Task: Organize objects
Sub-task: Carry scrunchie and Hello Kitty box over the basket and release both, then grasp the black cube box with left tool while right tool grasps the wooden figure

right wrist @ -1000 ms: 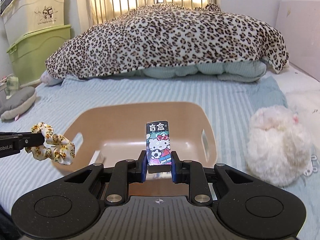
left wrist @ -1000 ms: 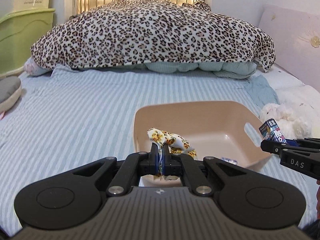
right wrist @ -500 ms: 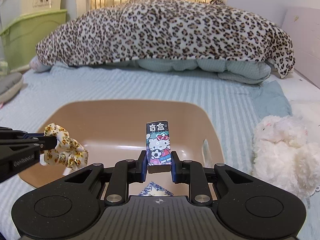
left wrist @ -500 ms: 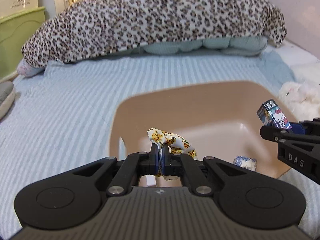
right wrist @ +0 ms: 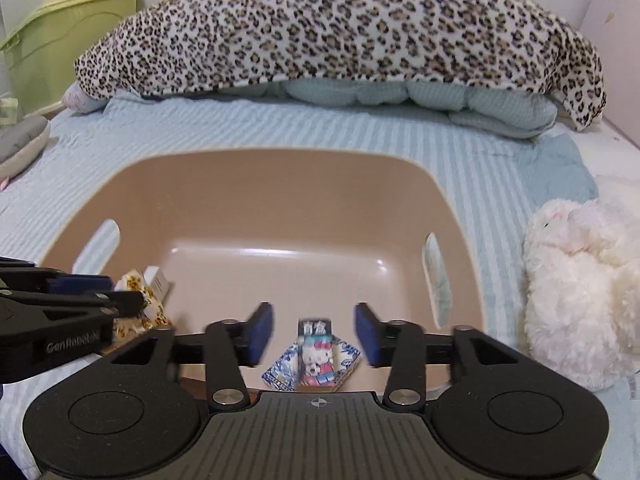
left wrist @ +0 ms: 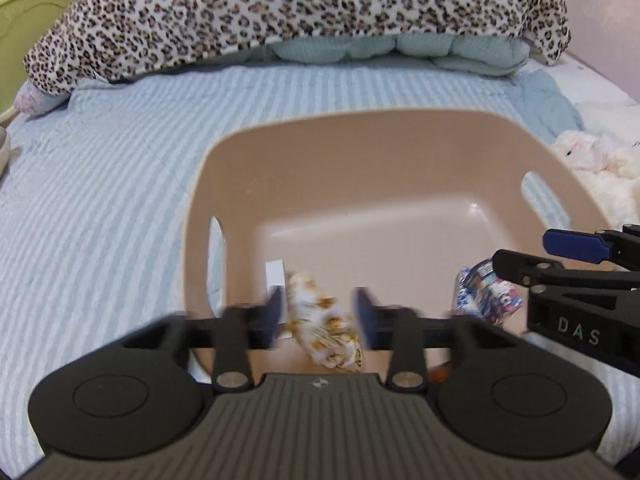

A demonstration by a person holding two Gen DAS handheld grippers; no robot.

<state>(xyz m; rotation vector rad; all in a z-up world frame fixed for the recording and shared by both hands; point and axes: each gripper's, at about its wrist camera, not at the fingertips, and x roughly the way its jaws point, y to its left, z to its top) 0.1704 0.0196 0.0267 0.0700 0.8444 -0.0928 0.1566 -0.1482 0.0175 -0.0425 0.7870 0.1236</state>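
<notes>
We hold our left gripper (left wrist: 318, 314) and right gripper (right wrist: 314, 334) spread wide, gripping nothing, over the beige basket (right wrist: 280, 200), floral scrunchie (left wrist: 326, 334) at 7 o'clock inside, Hello Kitty box (right wrist: 316, 354) at 6

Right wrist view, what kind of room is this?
Most likely a bedroom: a bed with a striped blue sheet, a leopard-print blanket heaped on it, and green storage bins alongside.

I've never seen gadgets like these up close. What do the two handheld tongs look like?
Both tongs, left and right, are matte black plastic with a ribbed centre plate, two round discs at the sides, silver screws on the linkage bars and blue fingertip pads. White lettering marks their sides: "DAS" on the right one, "GenRobot" on the left. No cables or sleeves show.
</notes>
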